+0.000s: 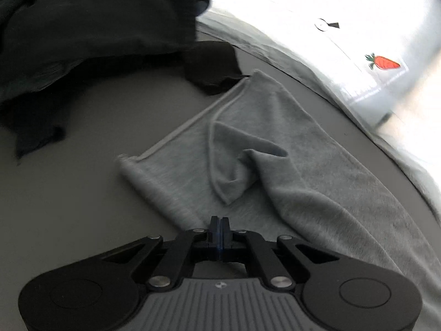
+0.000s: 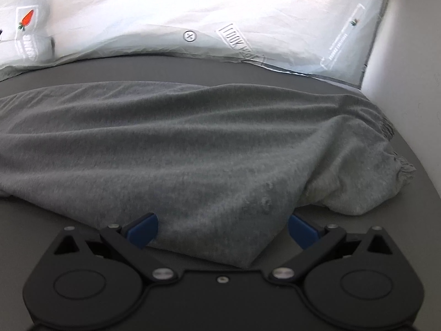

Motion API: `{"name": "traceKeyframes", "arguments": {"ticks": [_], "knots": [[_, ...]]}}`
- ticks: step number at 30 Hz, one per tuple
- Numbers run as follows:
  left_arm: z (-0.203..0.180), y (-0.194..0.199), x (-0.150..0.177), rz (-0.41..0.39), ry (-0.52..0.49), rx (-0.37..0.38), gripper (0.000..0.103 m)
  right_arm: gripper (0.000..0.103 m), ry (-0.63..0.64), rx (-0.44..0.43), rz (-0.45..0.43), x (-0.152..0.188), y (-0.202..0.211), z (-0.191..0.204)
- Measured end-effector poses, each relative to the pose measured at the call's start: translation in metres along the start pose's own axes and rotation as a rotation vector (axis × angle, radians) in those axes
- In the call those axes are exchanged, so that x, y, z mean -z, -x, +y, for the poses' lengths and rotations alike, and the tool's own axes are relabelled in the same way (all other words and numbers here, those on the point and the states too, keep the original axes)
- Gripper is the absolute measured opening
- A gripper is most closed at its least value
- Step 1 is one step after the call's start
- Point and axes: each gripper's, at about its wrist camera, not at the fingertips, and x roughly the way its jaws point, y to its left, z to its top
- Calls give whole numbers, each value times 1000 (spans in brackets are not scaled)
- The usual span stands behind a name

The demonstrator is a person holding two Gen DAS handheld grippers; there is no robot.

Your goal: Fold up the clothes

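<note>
The grey garment [image 1: 275, 165] lies spread on the dark grey table [image 1: 69, 207]. In the left wrist view it runs as a long band from the upper middle of the frame down to the lower right, its hemmed end at the upper middle and one corner flopped back on itself near the centre. The left gripper [image 1: 220, 230] sits at the bottom centre with its jaws pressed together; its tips reach the near edge of the cloth, but I cannot tell whether any fabric is pinched between them.

In the right wrist view the same grey garment [image 2: 179, 143] fills the middle of the frame from left to right, its gathered end bunched at the right. The right gripper [image 2: 223, 231] stands with its jaws wide apart, and a low point of the cloth's edge hangs between the two blue pads [image 2: 143, 229].

So the cloth's long axis runs across the right gripper's view, with that gripper already straddling the edge. A dark heap of clothes [image 1: 91, 33] fills the upper left of the left view; a pale printed sheet [image 2: 193, 8] lies beyond the table.
</note>
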Motion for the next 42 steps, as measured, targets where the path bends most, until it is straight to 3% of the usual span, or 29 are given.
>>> {"name": "traceKeyframes", "arguments": {"ticks": [6, 13, 17, 22, 26, 29, 30, 31, 33, 38, 42], "knots": [[3, 5, -10, -34, 22, 42, 1, 103, 8, -17, 0, -1, -1, 4], [-7, -14, -27, -5, 79, 51, 32, 103, 5, -17, 6, -2, -3, 5], [-21, -19, -27, -32, -41, -24, 41, 103, -12, 5, 21, 0, -5, 0], [-34, -28, -18, -44, -236, -123, 42, 103, -9, 16, 33, 1, -7, 0], [-47, -30, -15, -76, -413, -114, 42, 102, 6, 21, 35, 1, -5, 3], [-51, -32, -16, -82, -474, -87, 37, 103, -1, 30, 37, 2, -3, 4], [-51, -32, -17, -80, -486, -80, 29, 103, -7, 35, 37, 3, -1, 4], [-51, -33, -18, -78, -498, -74, 2, 103, -12, 40, 36, 3, 1, 4], [-52, -32, -20, -87, -525, -82, 3, 103, -23, 53, 30, 5, 6, 4], [-45, -8, -26, -207, -602, -166, 2, 102, -89, 74, 23, 12, 21, 4], [-39, 6, -25, -279, -767, -199, 3, 103, -111, 79, 15, 19, 31, 12]]}}
